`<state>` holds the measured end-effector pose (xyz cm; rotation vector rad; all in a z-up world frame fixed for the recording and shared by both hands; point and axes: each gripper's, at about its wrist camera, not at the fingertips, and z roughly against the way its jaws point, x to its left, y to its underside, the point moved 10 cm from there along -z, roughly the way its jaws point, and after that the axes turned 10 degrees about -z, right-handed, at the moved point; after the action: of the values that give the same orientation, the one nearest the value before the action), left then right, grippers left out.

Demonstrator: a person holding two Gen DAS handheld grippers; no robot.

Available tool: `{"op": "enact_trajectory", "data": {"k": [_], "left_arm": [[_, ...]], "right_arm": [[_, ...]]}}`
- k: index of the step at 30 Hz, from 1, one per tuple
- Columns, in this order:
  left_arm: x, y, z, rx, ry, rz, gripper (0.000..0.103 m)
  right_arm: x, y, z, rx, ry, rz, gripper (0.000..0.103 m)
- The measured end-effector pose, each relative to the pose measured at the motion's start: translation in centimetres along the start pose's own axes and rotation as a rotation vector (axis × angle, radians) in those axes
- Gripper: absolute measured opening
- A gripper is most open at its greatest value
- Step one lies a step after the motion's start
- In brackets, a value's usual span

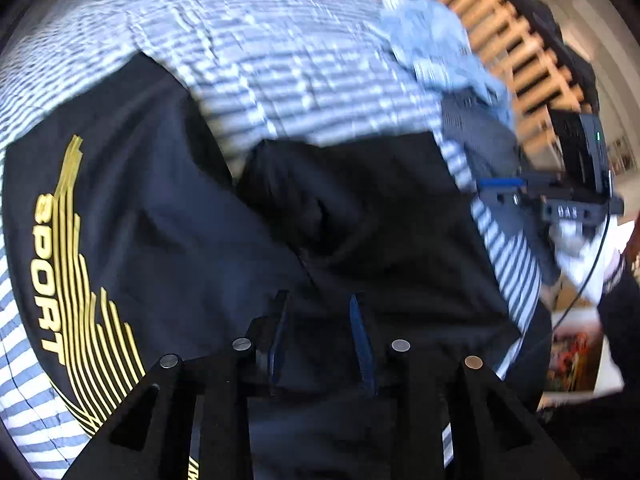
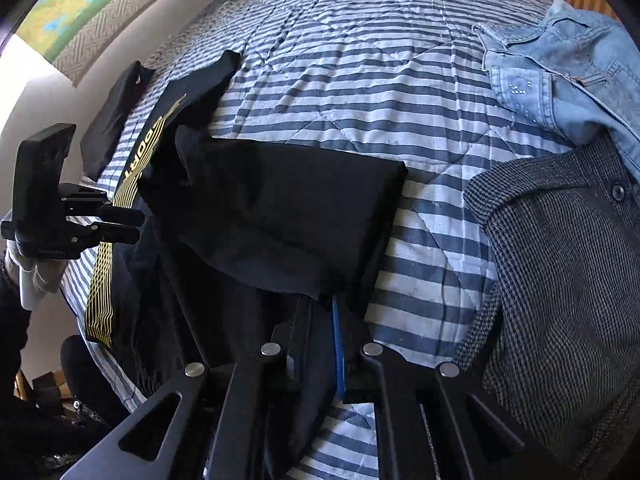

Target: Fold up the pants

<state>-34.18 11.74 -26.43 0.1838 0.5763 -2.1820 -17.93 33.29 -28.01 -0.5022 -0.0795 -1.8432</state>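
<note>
The left gripper (image 1: 320,308) points down at the black pants with a yellow striped SPORT print (image 1: 168,216), its two fingers standing a little apart with dark cloth beneath and around them; whether the pads pinch any fabric cannot be told, since black fingers and black cloth run together and the view is blurred. The right gripper (image 2: 320,304) has its fingers much closer together, their tips hidden under the near edge of a folded-over flap of the same pants (image 2: 280,216), so a grip on the cloth looks likely but cannot be confirmed. The pants lie on a blue-and-white striped quilted bedcover (image 2: 360,80), the folded part towards the middle and the yellow print running along the leg towards the bed's left edge. From the right wrist view the left gripper (image 2: 120,224) shows at the far left over the printed leg, held by a hand in a white glove (image 2: 36,276). To the right of the pants, apart from them, lie a grey woven garment with a dark button (image 2: 560,280) and, beyond it, a light blue denim jacket (image 2: 568,68). A wooden slatted frame (image 1: 500,28) stands past the bed.
</note>
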Motion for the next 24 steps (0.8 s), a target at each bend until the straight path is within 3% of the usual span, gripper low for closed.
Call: {"op": "enact_trajectory", "data": {"k": [1, 2, 4, 6, 9, 14, 16, 18, 20, 21, 22, 23, 24], "left_arm": [[0.4, -0.8, 0.1, -0.026, -0.016, 0.020, 0.040], [1.0, -1.7, 0.3, -0.046, -0.037, 0.047, 0.055], [2.1, -3.2, 0.0, -0.069, -0.028, 0.109, 0.069], [2.4, -4.2, -1.1, -0.058, 0.014, 0.166, 0.068], [1.5, -4.6, -1.7, -0.056, 0.023, 0.134, 0.068], [0.0, -2.8, -2.0, -0.013, 0.011, 0.054, 0.068], [-0.5, -2.6, -2.9, 0.003, -0.024, 0.029, 0.067], [-0.8, -2.6, -3.5, 0.014, -0.055, -0.001, 0.056], [-0.8, -2.5, -4.1, 0.038, -0.091, -0.024, 0.014], [-0.9, -2.3, -4.3, 0.052, -0.094, -0.035, 0.009], [-1.0, -2.2, -4.2, 0.056, -0.101, -0.049, 0.007], [-1.1, -2.3, -4.0, 0.051, -0.114, -0.067, 0.005], [-1.2, -2.5, -3.6, 0.042, -0.121, -0.081, 0.005]], "right_arm": [[-0.3, -0.6, 0.6, -0.027, -0.025, -0.040, 0.024], [-0.6, -1.3, 1.1, -0.051, -0.049, -0.079, 0.033], [-1.2, -3.1, 1.7, -0.096, -0.089, -0.152, 0.036], [-1.8, -4.5, 1.2, -0.112, -0.070, -0.190, 0.036], [-1.8, -5.0, -0.3, -0.059, -0.093, -0.210, 0.036], [0.3, -2.5, 0.0, -0.047, -0.169, -0.102, 0.036], [0.8, -1.2, -0.6, -0.019, -0.149, -0.062, 0.036], [1.0, -0.3, -1.5, 0.010, -0.118, -0.037, 0.036], [1.7, 0.6, -2.2, 0.034, -0.106, -0.008, 0.036], [1.9, 0.9, -2.5, 0.041, -0.093, 0.014, 0.035], [2.2, 1.1, -2.7, 0.043, -0.066, 0.041, 0.027], [2.2, 1.5, -2.8, 0.042, -0.030, 0.074, 0.009], [2.2, 1.9, -2.8, 0.057, -0.006, 0.104, 0.003]]}}
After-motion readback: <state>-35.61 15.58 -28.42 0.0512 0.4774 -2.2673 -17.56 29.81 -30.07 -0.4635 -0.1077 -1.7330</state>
